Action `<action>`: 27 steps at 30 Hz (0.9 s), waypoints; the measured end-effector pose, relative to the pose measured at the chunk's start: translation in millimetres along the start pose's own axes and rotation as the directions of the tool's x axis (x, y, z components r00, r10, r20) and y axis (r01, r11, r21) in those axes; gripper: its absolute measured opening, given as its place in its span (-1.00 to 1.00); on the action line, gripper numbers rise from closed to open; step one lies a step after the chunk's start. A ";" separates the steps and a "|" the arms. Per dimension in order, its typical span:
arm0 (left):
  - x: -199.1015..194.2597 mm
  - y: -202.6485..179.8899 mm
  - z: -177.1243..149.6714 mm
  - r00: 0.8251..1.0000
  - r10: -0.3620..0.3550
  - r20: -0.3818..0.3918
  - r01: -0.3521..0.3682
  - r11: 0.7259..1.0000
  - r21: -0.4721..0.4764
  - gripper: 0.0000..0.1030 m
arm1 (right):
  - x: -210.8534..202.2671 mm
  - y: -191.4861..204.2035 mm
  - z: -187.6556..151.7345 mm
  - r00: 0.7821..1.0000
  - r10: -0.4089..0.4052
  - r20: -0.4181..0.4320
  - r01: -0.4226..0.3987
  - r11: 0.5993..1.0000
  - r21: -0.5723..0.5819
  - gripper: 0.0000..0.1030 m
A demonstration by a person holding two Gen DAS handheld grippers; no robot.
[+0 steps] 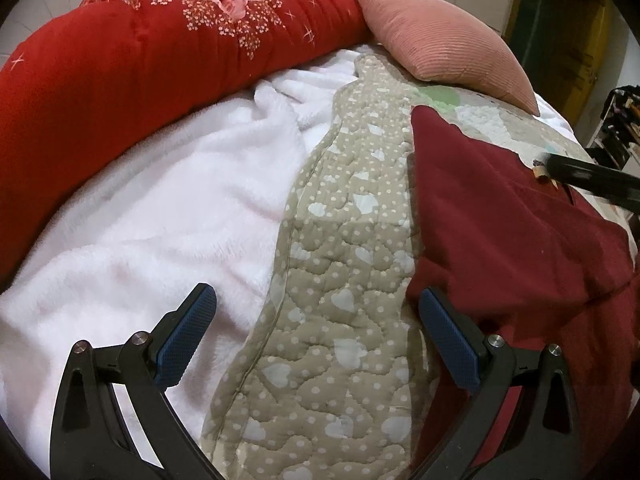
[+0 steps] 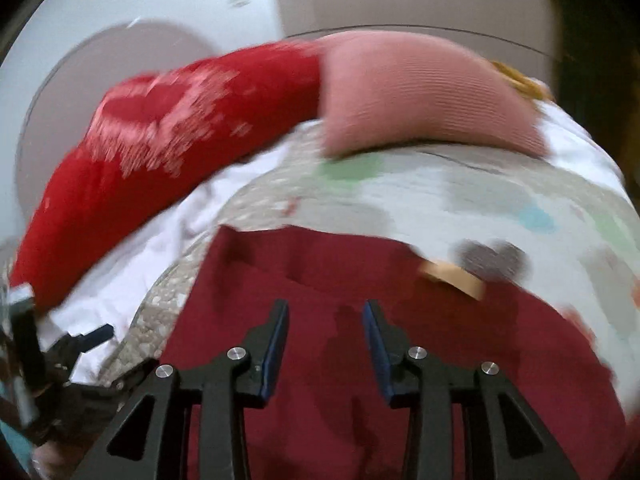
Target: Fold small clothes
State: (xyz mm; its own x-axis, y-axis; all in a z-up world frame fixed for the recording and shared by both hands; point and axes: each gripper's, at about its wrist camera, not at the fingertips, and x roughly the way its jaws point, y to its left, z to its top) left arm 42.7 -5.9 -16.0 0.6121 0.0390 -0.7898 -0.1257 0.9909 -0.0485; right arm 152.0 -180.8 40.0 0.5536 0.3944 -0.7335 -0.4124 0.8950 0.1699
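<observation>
A dark red garment (image 1: 512,232) lies spread on a quilted beige mat (image 1: 340,264) on a bed. A tan label (image 2: 456,276) shows at its far edge in the blurred right wrist view. My left gripper (image 1: 316,300) is wide open and empty, over the mat just left of the garment's left edge. My right gripper (image 2: 326,312) is open and empty, hovering above the garment (image 2: 320,360). Its black body (image 1: 588,176) shows at the right of the left wrist view. The left gripper (image 2: 80,340) shows at the lower left of the right wrist view.
A white fleece blanket (image 1: 160,208) covers the bed left of the mat. A bright red floral quilt (image 1: 160,52) is bunched along the far side, next to a pink ribbed pillow (image 1: 440,40). A rack (image 1: 620,124) stands at the far right.
</observation>
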 end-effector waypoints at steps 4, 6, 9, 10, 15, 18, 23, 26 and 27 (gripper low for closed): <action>1.8 1.0 0.8 1.000 -0.008 -0.005 0.008 1.000 -0.007 0.98 | 37.0 25.8 13.0 1.000 -0.004 -0.031 -0.002 0.987 -0.162 -0.29; 3.0 0.6 1.0 1.000 -0.008 -0.008 0.008 1.000 -0.007 0.98 | 52.5 31.7 14.5 0.999 -0.013 -0.048 0.001 0.971 -0.241 -0.29; 3.7 2.0 1.4 1.000 -0.014 -0.011 0.013 1.000 -0.012 0.98 | 70.2 34.3 10.2 0.993 0.003 -0.119 -0.039 0.954 -0.297 -0.29; 3.8 2.4 1.4 1.000 -0.015 -0.011 0.015 1.000 -0.014 0.98 | 72.0 34.7 7.7 0.993 0.006 -0.122 -0.043 0.952 -0.304 -0.29; 3.8 3.0 1.1 1.000 -0.014 -0.009 0.014 1.000 -0.013 0.98 | 67.7 33.3 2.4 0.996 -0.009 -0.093 -0.021 0.946 -0.324 -0.81; 4.2 3.3 0.7 1.000 -0.013 -0.010 0.013 1.000 -0.013 0.98 | 57.2 36.8 2.6 0.998 -0.039 -0.050 0.019 0.939 -0.343 -0.92; 7.1 2.1 0.8 1.000 -0.005 -0.013 0.005 1.000 -0.015 0.98 | 62.7 24.8 14.1 0.994 -0.112 -0.007 0.106 0.959 -0.263 -0.94; 7.0 3.3 1.7 1.000 -0.010 -0.014 0.010 1.000 -0.020 0.98 | 84.4 27.5 12.0 0.988 -0.145 -0.045 0.129 0.959 -0.252 -0.97; 6.7 3.2 2.0 1.000 -0.010 -0.013 0.010 1.000 -0.021 0.98 | 84.4 27.8 10.3 0.988 -0.147 -0.039 0.134 0.961 -0.243 -0.97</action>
State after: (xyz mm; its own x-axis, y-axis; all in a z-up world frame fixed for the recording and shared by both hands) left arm 48.0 -2.2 -20.3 0.6031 0.0276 -0.7972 -0.1366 0.9882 -0.0692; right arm 194.8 -120.4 -10.4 0.5798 0.2498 -0.7755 -0.4982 0.8619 -0.0948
